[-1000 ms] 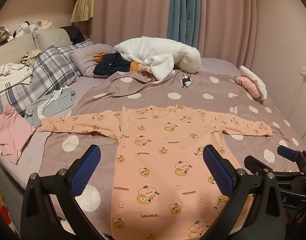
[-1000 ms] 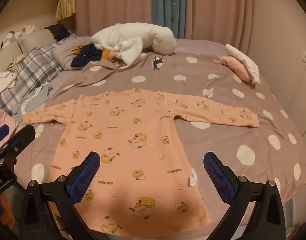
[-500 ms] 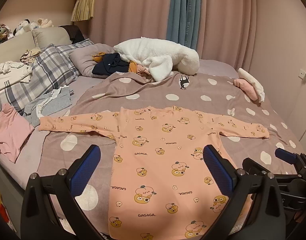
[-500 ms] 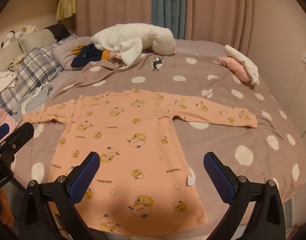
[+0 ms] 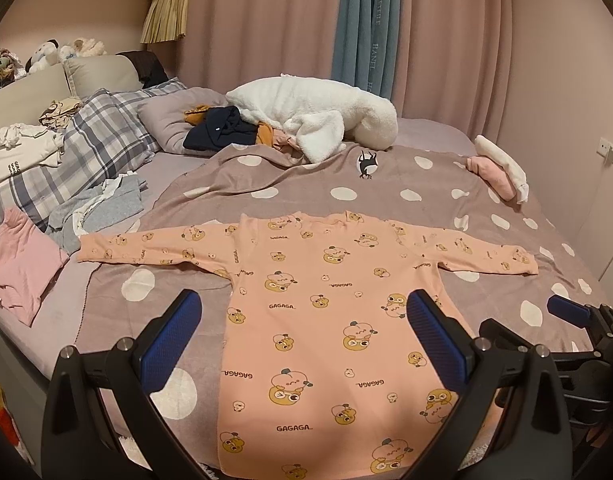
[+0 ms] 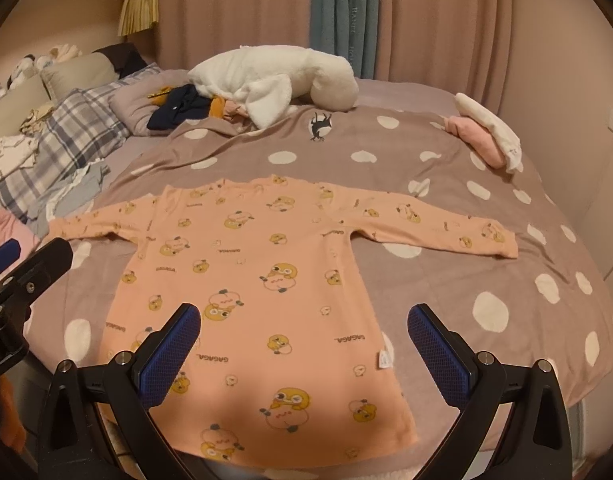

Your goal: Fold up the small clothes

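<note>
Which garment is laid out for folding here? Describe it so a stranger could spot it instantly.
On the brown polka-dot blanket covering the bed, nearest the cameras, lies a peach long-sleeved shirt, flat with both sleeves spread. Unlike the crumpled clothes nearby, it carries cartoon prints and "GAGAGA" lettering.

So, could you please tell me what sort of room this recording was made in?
Most likely a home bedroom: the peach shirt lies spread on a bed covered with a polka-dot blanket, a plaid pillow sits by the headboard, and floor-length curtains hang behind.

A white fleece blanket [image 5: 314,118] lies heaped near a plaid pillow [image 5: 94,140], possibly over dark clothing
</note>
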A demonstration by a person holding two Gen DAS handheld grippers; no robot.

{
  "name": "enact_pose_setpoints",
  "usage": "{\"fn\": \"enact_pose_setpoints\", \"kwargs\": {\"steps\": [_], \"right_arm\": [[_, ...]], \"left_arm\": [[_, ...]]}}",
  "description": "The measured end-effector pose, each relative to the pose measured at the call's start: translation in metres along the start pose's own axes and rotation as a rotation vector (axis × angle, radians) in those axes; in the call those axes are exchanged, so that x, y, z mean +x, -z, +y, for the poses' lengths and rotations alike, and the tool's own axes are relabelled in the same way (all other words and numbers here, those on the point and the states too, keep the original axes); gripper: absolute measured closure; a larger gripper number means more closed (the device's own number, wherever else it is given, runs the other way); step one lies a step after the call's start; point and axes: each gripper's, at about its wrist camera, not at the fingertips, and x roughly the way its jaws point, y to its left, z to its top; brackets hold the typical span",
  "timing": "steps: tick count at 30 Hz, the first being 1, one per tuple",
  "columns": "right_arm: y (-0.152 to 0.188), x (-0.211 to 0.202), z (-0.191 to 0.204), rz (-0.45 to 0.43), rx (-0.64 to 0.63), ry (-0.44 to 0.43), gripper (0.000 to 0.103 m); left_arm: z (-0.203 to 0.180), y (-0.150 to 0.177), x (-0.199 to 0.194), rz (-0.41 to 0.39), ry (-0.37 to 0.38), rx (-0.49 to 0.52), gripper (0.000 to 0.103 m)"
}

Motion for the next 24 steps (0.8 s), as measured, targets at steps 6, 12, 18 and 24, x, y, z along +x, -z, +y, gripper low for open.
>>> {"fn": "enact_pose_setpoints", "kwargs": {"steps": [6, 12, 18, 24], "right_arm": [[-0.0006, 0.0008, 0.0014, 0.002, -0.001, 0.000, 0.000], [-0.0006, 0.0003, 0.0037, 0.004, -0.003, -0.001, 0.000], [-0.0002, 0.0005, 0.0080, -0.004, -0.002, 0.002, 0.000], [0.0004, 0.0022, 0.0088, 0.004, -0.003, 0.002, 0.000]], "left_arm": [[0.0029, 0.0007, -0.0009, 0.006, -0.003, -0.010, 0.001], [0.0059, 0.0003, -0.0017, 0.002, -0.014, -0.012, 0.001], [0.0092, 0.0015, -0.0003, 0.009, -0.019, -0.004, 0.001], [0.0074, -0.0002, -0.0011, 0.011, -0.018, 0.001, 0.001]]}}
